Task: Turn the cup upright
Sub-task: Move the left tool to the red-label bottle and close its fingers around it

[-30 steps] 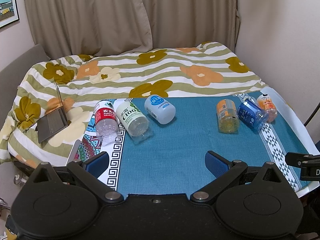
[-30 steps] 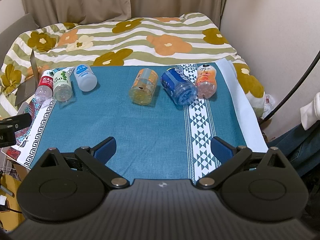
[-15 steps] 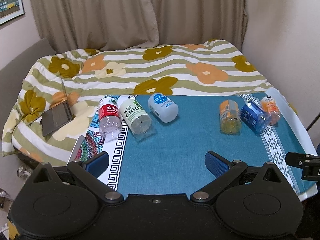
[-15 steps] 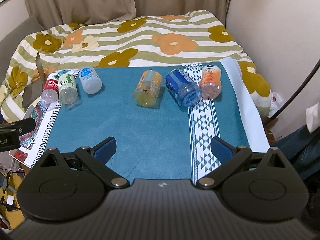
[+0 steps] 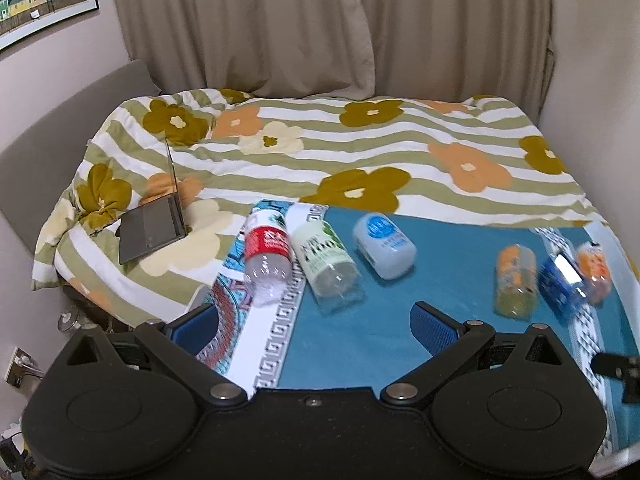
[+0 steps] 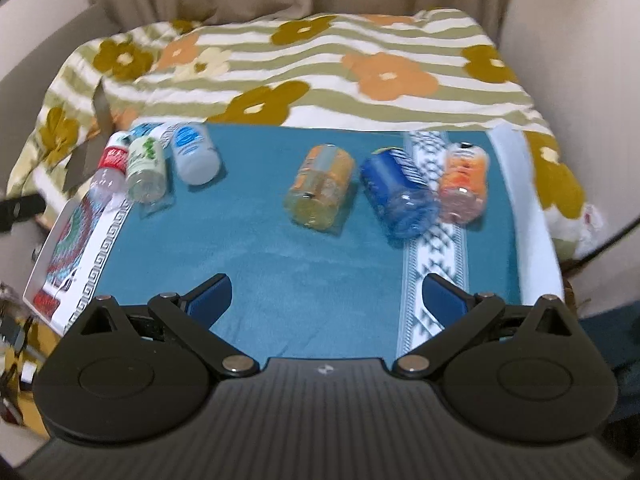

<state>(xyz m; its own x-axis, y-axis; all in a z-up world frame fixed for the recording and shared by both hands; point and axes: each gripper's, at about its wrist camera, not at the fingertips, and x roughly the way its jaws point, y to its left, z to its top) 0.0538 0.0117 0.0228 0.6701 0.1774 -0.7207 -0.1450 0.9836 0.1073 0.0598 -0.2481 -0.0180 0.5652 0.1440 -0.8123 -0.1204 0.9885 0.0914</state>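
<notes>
Several cut-off bottle cups lie on their sides on a teal cloth (image 5: pixel 372 328) (image 6: pixel 260 264). At the left lie a red-labelled cup (image 5: pixel 267 258) (image 6: pixel 106 170), a green-labelled cup (image 5: pixel 326 262) (image 6: pixel 146 170) and a white cup with a blue label (image 5: pixel 384 246) (image 6: pixel 196 158). At the right lie an orange-yellow cup (image 5: pixel 516 280) (image 6: pixel 322 190), a blue cup (image 5: pixel 560 280) (image 6: pixel 398 192) and an orange-pink cup (image 5: pixel 596 268) (image 6: pixel 464 184). My left gripper (image 5: pixel 316 326) hangs open short of the left cups. My right gripper (image 6: pixel 326 298) hangs open short of the right cups. Neither holds anything.
Behind the cloth lies a striped flowered duvet (image 5: pixel 360 148) (image 6: pixel 320 68), with an open laptop (image 5: pixel 154 224) at its left edge. Curtains (image 5: pixel 300 28) and walls close off the back and right. The cloth's near and right edges drop off.
Both cameras have tilted and moved: the left wrist view shifted left and nearer the left cups, the right wrist view came closer to the right cups. No cup has moved.
</notes>
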